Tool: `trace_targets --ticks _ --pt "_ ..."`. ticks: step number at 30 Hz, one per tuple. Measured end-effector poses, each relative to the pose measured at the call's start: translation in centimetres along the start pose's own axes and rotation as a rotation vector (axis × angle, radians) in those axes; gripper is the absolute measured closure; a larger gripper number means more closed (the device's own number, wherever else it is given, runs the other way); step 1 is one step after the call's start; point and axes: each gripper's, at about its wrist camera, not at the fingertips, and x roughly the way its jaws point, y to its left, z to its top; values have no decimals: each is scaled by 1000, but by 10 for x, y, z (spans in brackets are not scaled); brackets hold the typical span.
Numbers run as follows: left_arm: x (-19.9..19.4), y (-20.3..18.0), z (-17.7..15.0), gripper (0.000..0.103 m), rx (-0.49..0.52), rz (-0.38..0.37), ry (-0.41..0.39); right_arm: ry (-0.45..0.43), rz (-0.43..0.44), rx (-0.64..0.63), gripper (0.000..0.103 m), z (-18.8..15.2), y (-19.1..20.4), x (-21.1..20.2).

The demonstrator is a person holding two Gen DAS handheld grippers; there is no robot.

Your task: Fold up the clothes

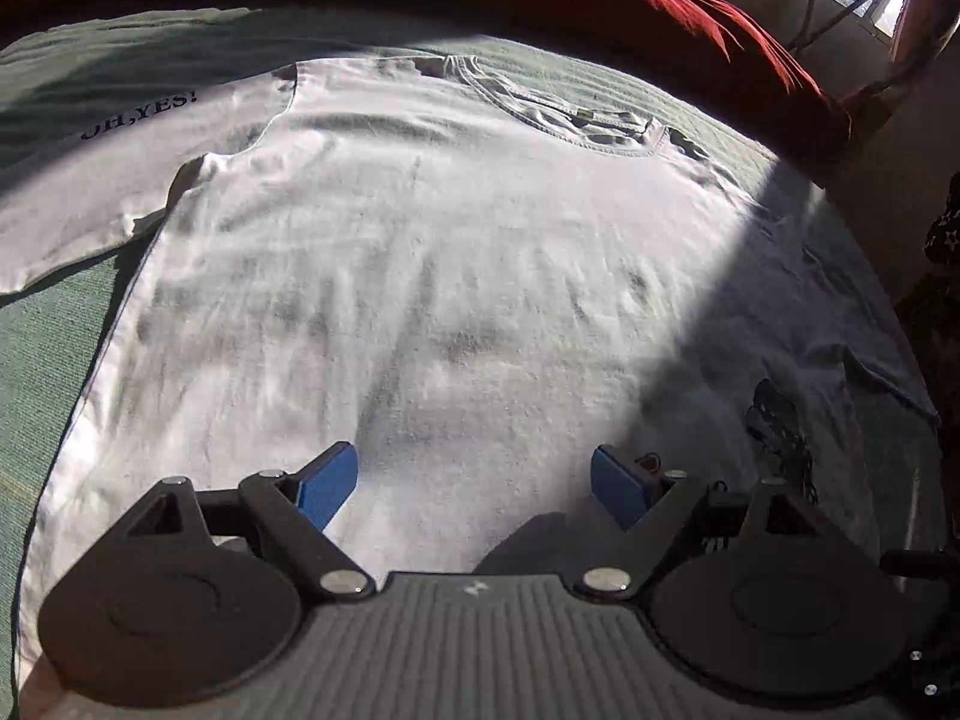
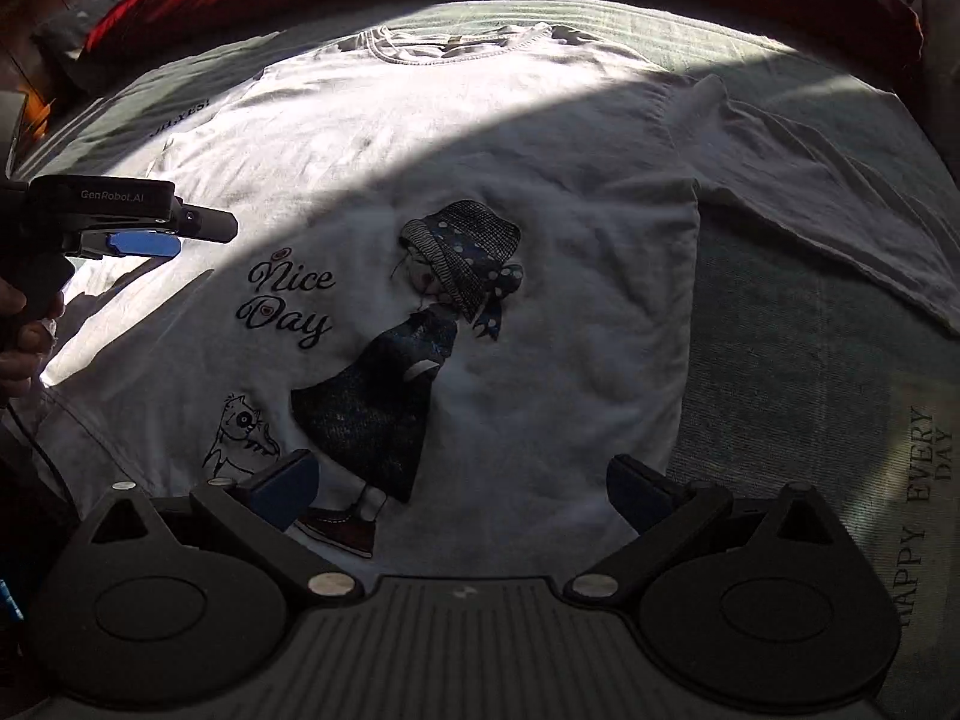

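Lying flat, white T-shirt (image 2: 540, 312), sleeve edges spread on green bedcover (image 2: 780, 396)

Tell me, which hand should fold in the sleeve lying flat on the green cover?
Probably right. The right gripper, open, hangs over the white T-shirt beside that spread-out sleeve. The left gripper is across the shirt, nearer the other sleeve.
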Motion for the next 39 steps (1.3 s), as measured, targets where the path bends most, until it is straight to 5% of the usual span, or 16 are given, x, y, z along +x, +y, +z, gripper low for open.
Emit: trace_targets --ticks 4,10,17,22,39 --pt "-26 -1 -17 18 59 115 -17 -39 -53 3 0 -7 -25 -2" --pt "-25 12 -32 18 -5 119 -9 -113 -53 -8 0 8 -28 0" --pt "-36 -3 -28 18 207 59 -103 -200 -51 -33 0 8 4 -3" --pt "-20 3 -48 17 334 74 -65 -244 -47 -118 0 4 37 13" --pt "-29 13 -83 13 287 52 -240 -289 -45 -157 0 -31 52 38"
